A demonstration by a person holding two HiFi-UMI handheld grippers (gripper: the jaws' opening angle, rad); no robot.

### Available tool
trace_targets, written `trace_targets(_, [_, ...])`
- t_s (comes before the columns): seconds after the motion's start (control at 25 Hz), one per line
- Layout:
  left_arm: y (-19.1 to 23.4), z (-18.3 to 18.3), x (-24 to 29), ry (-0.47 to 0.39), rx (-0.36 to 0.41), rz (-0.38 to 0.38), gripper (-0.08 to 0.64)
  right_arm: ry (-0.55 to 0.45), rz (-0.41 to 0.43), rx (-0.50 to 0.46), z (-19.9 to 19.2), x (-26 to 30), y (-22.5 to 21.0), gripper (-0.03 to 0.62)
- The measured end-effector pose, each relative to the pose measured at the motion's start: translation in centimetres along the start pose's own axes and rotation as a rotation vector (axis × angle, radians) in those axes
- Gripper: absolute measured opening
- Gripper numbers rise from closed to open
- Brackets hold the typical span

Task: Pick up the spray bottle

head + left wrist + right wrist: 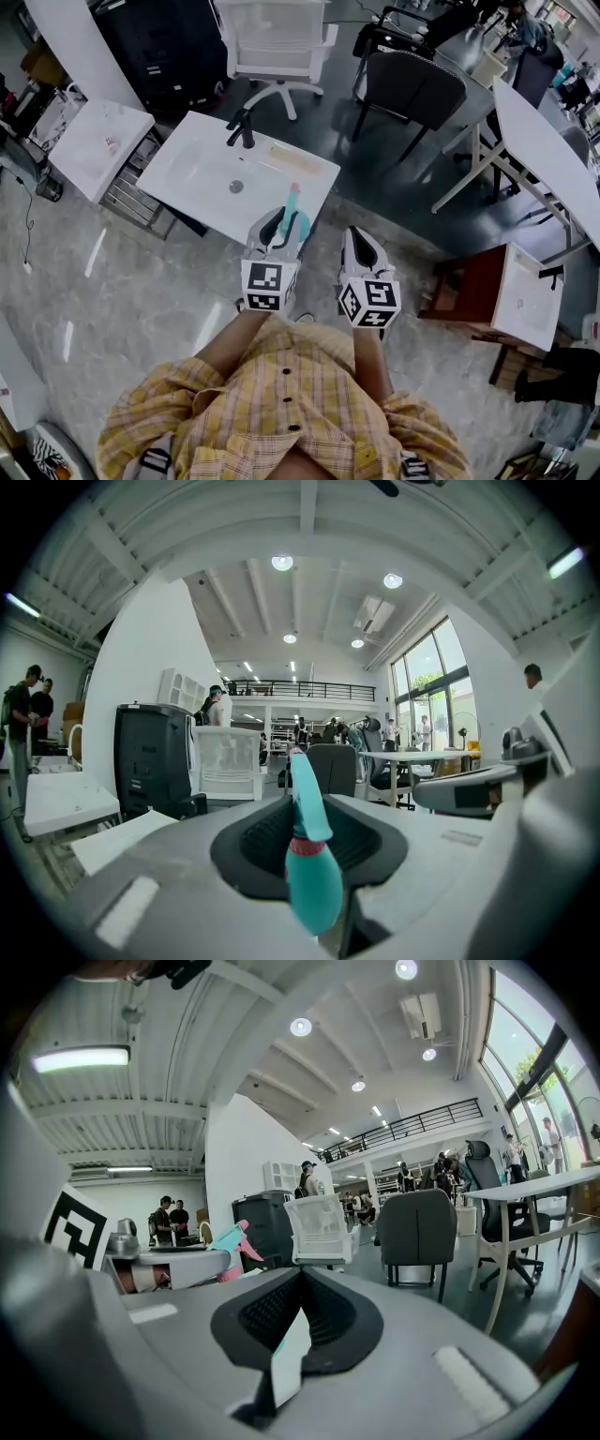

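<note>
A teal spray bottle (292,212) with a pink collar is held upright between the jaws of my left gripper (281,227), over the near edge of a white sink top (192,173). In the left gripper view the bottle (312,878) fills the gap between the jaws, nozzle pointing away, and the left gripper (315,855) is shut on it. My right gripper (357,240) is just to the right, level with the left one. In the right gripper view the right gripper (293,1340) shows a narrow gap with nothing in it; the bottle's trigger head (231,1238) shows at the left.
A black tap (242,127) and a drain (236,187) sit on the sink top. A white office chair (277,42) and a dark chair (413,87) stand behind it. At the right are a long white table (553,155) and a red-brown cabinet (472,286).
</note>
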State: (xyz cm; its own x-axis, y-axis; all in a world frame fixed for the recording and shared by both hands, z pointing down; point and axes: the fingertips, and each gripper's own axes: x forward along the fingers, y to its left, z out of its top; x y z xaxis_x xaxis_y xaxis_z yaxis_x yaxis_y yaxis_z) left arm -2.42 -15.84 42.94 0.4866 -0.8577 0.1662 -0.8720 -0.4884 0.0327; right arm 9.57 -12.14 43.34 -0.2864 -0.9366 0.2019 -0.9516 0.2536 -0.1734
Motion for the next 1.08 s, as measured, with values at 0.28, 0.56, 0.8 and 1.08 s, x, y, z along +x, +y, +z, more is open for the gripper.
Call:
trace_targets(0.28, [-1.1,0.1,-1.6,-0.001,0.006,-0.009,0.084,-0.015,-0.002,0.013,0.4,-1.2,0.0,-0.002])
trace_targets(0.56, [-1.3,-0.1,-2.1,0.005,0.01,-0.014,0.084,-0.014,-0.004,0.02,0.3,-1.3,-0.1,-0.002])
trace_targets(0.8, [-1.7,-0.3,-2.6,0.004,0.013,-0.015,0.084,-0.017,-0.003,0.022,0.2,-1.5,-0.2,-0.002])
trace_targets(1.08, [-1.8,-0.7,-3.2,0.008,0.009,-0.017,0.086,-0.018,-0.001,0.018,-0.1,-2.0,0.1,-0.002])
